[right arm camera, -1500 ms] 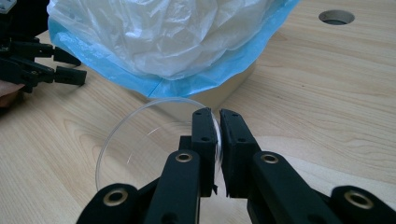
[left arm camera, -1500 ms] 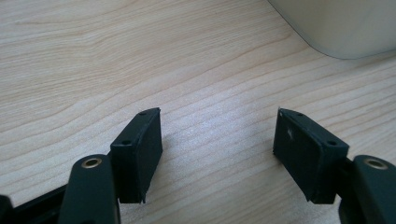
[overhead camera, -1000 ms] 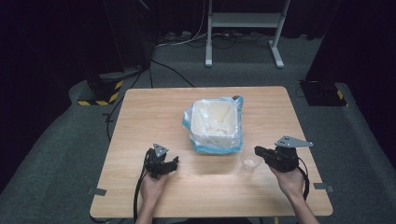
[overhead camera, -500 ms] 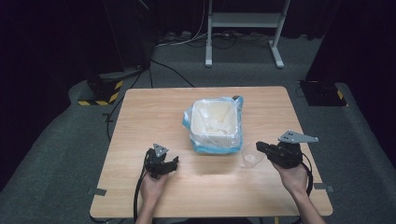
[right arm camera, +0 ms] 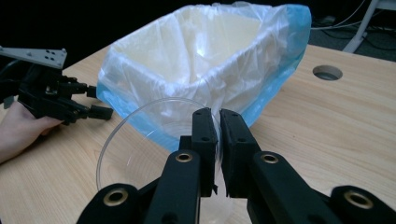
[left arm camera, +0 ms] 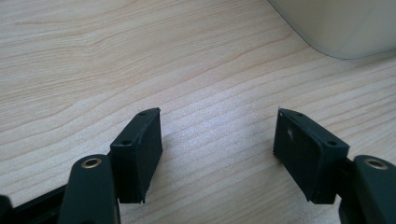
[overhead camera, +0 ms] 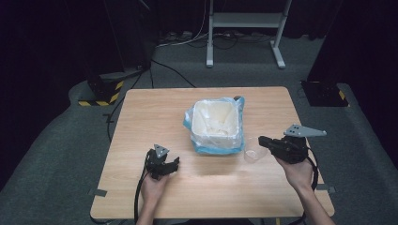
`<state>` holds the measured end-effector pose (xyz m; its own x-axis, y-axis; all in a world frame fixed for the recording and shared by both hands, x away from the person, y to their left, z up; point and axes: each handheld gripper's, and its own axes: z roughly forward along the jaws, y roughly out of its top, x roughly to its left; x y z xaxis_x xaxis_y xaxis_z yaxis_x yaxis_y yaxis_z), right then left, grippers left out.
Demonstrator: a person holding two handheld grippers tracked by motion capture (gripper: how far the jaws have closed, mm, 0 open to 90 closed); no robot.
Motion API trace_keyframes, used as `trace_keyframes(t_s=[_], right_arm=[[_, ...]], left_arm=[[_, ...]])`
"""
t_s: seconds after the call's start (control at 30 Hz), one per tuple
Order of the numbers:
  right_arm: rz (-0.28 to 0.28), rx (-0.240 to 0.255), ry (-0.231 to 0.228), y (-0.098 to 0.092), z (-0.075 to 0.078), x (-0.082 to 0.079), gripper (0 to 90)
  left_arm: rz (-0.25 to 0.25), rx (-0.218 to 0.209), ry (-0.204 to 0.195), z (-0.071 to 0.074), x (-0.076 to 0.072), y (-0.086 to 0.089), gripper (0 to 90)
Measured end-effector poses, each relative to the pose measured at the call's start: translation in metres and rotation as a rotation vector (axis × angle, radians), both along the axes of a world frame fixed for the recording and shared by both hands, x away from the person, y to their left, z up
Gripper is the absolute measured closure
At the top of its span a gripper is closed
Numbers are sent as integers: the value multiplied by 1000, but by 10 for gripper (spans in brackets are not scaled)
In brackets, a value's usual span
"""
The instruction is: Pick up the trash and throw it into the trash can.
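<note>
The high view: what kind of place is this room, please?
Probably a lab or studio set up for recording, not a home. A lone wooden table stands on grey carpet, ringed by black curtains. Behind it are a metal stand, loose floor cables and a base with hazard stripes.

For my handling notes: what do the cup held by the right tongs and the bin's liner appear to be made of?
The cup looks like thin clear plastic: the bin shows straight through its wall, and the rim glints. The liner looks like thin translucent plastic film, bluish at the folds and wrinkled over the rim of the bin. The right tongs pinch the cup's rim.
</note>
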<state>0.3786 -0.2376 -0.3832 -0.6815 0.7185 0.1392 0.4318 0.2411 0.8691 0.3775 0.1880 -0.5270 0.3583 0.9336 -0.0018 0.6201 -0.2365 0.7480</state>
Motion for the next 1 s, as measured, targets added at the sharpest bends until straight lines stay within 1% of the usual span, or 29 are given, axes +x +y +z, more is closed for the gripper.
trace_keyframes(t_s=[0.13, 0.43, 0.6, 0.87, 1.0], right_arm=[[7, 15, -4, -1, 8, 2, 850], [23, 27, -10, 1, 24, 6, 850], [26, 36, -5, 4, 34, 11, 851], [43, 30, -19, 13, 51, 16, 851], [53, 29, -19, 17, 56, 18, 850]], left_arm=[[0, 0, 0, 0, 0, 0, 322], [0, 0, 0, 0, 0, 0, 322], [0, 0, 0, 0, 0, 0, 322], [0, 0, 0, 0, 0, 0, 322], [0, 0, 0, 0, 0, 0, 322]])
